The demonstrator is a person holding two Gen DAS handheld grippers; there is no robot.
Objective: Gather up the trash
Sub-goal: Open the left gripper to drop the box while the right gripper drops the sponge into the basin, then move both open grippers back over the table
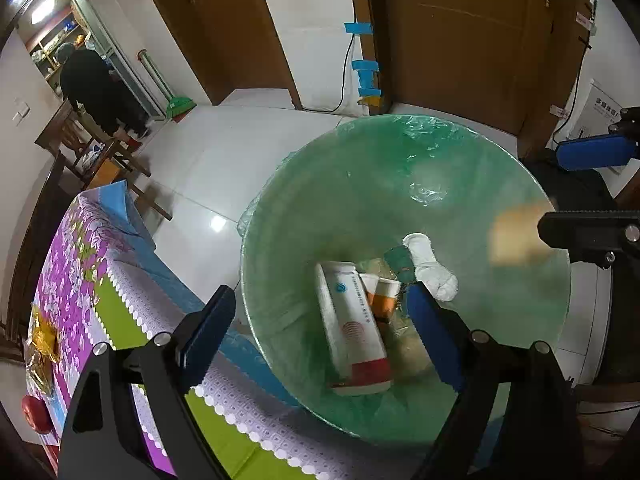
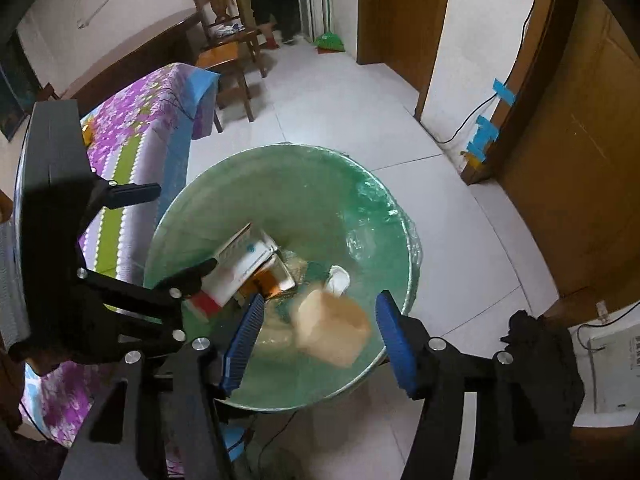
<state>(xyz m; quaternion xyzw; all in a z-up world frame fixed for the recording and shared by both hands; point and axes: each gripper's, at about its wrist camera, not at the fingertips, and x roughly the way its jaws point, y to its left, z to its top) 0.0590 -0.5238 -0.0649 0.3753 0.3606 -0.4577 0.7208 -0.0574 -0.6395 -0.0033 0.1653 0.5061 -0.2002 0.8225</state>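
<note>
A round bin lined with a green bag (image 1: 400, 168) stands on the floor beside the table; it also shows in the right wrist view (image 2: 280, 184). Inside lie a white and red box (image 1: 352, 320), an orange paper cup (image 1: 386, 296) and a white crumpled piece (image 1: 430, 268). A blurred tan piece (image 2: 332, 326) is in the air over the bin, just below my right gripper (image 2: 320, 336), which is open. The tan piece also shows in the left wrist view (image 1: 516, 236). My left gripper (image 1: 320, 320) is open and empty above the bin's near edge.
The table with a purple, green and blue flowered cloth (image 1: 92, 280) stands left of the bin. A gold wrapper (image 1: 40, 344) and a red apple (image 1: 36, 414) lie on it. Wooden chairs (image 2: 224, 28) and a person (image 1: 96, 88) are farther back. Brown doors (image 1: 460, 40) line the wall.
</note>
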